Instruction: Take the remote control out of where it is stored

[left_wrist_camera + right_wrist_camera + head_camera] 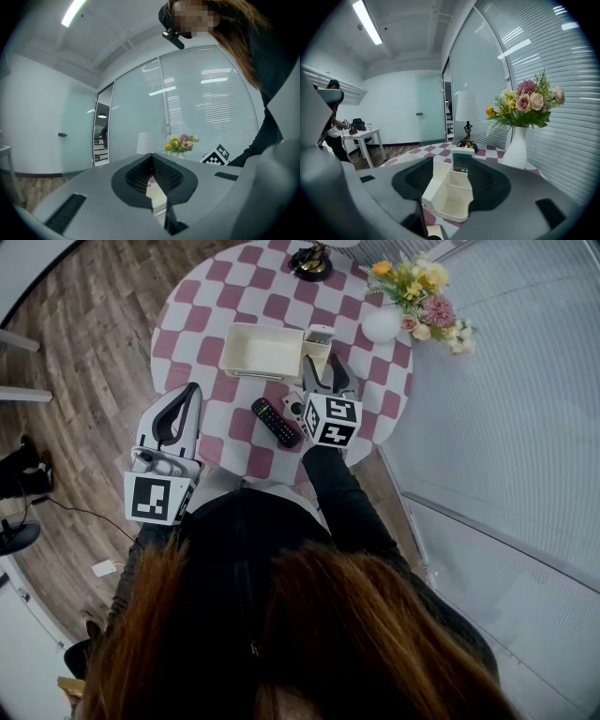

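Table (pixel 187 343) left half is bare, so there's an open lane from the near-left. Storage box (pixel 262 354) sits mid-table. Vase (pixel 382 324) crowds its right end, lamp base (pixel 311 262) is beyond it. Black remote (pixel 276 423) lies on the near side. Glass partition (pixel 487 427) closes off the right.

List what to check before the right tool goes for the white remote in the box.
1. Jaws of right tool apart: ok.
2. Upright white remote in the end compartment of the box: ok.
3. Aim at the remote: ok, the box shows between the jaws.
4. Pads on the remote: not ok, apart from it.
5. Box clear of left tool: ok, it is shut, off to the side.
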`<state>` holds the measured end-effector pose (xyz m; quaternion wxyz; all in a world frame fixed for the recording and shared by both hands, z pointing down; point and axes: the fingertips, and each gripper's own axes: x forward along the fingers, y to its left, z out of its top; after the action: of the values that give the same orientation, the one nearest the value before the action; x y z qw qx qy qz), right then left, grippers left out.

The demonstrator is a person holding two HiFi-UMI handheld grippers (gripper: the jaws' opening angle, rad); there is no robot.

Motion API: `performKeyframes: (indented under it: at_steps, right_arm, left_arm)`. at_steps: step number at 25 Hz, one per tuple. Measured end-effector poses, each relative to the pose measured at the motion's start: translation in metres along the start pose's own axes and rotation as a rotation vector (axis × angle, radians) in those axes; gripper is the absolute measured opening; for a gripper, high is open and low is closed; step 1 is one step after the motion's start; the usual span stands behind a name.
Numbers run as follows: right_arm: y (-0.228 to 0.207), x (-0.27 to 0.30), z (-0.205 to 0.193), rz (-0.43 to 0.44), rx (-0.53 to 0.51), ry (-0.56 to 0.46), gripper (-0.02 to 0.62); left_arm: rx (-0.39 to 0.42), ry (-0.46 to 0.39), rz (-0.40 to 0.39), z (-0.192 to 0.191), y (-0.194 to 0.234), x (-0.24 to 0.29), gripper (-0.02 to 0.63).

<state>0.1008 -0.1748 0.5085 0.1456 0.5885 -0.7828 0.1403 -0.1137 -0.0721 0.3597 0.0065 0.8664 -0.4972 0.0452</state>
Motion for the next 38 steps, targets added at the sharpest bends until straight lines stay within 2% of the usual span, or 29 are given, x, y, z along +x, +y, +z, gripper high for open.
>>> performKeyframes:
  at_steps: [9, 22, 28, 35, 38]
  right_arm:
    - [-0.011, 0.032, -0.012, -0.055, -0.023, 0.045, 0.237]
    - [-0.030, 0.070, -0.031, -0.158, 0.061, 0.134, 0.260]
    - [-0.035, 0.082, -0.032, -0.185, 0.066, 0.128, 0.261]
    - [-0.036, 0.084, -0.031, -0.211, 0.026, 0.107, 0.261]
    - [-0.036, 0.085, -0.031, -0.198, 0.051, 0.090, 0.259]
  left_arm:
    - [0.004, -0.010, -0.012, 0.007, -0.003, 0.001, 0.009]
    - [0.001, -0.013, -0.002, 0.007, -0.002, -0.004, 0.009]
    - [0.008, 0.017, 0.022, 0.004, 0.003, -0.008, 0.009]
    - [0.017, 0.022, 0.034, 0.003, 0.008, -0.010, 0.009]
    - [0.012, 0.020, 0.027, 0.004, 0.006, -0.007, 0.009]
